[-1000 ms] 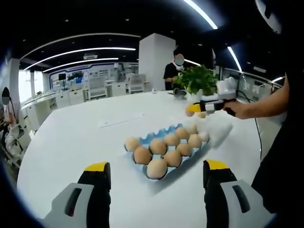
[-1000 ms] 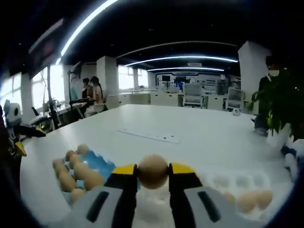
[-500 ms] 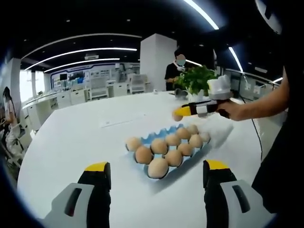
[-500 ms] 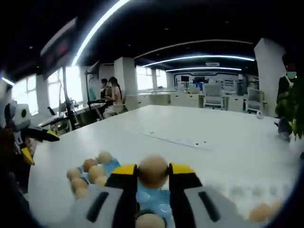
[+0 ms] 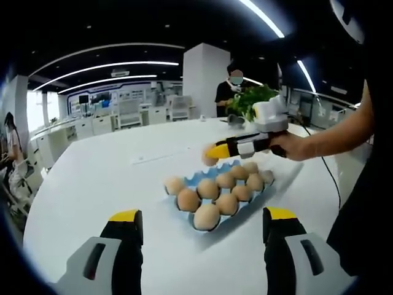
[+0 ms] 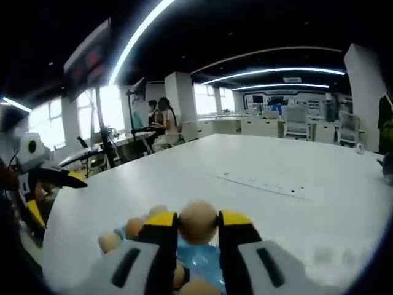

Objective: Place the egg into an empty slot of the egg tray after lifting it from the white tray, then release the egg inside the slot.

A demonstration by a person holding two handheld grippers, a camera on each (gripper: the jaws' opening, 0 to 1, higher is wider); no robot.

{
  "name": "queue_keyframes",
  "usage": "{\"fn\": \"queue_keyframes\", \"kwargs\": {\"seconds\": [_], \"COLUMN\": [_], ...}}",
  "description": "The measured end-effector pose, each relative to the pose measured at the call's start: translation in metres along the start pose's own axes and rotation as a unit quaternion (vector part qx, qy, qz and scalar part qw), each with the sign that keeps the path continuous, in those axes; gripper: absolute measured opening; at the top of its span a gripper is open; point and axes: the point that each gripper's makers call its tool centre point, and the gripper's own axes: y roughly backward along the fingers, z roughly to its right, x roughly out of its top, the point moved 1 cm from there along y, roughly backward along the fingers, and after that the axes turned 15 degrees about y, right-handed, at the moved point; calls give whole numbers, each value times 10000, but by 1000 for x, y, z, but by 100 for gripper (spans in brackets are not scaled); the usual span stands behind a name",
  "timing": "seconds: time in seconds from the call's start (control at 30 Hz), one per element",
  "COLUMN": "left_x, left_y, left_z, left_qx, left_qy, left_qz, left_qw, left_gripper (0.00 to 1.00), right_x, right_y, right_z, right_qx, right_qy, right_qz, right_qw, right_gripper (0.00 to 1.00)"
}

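White table (image 5: pixel 92 178) lies broad around the egg tray (image 5: pixel 219 192); right claw (image 6: pixel 198 222) clamps an egg (image 6: pixel 198 221), left claw (image 5: pixel 199 230) gapes.

Grey grippers (image 5: pixel 203 246), yellow tips; seemingly black clothing.

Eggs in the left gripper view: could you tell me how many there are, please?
12: eleven in the blue egg tray, one egg held by the right gripper above it; some may be hidden.
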Motion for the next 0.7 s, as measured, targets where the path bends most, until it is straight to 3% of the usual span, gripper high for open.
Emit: {"fn": "queue_keyframes", "kwargs": {"seconds": [0.3, 0.7], "left_x": [1, 1], "left_y": [-1, -1], "left_z": [-1, -3], "left_qx": [1, 20], "left_qy": [-2, 13], "left_qz": [16, 18], "left_qw": [10000, 10000], "left_gripper": [81, 81], "right_x": [-6, -15], "right_y": [-17, -27], "right_z": [-17, -24], "right_qx": [311, 524], "right_qy": [36, -42], "right_qz": [-134, -316], "right_qw": [9994, 9981], "right_gripper": [25, 25]}}
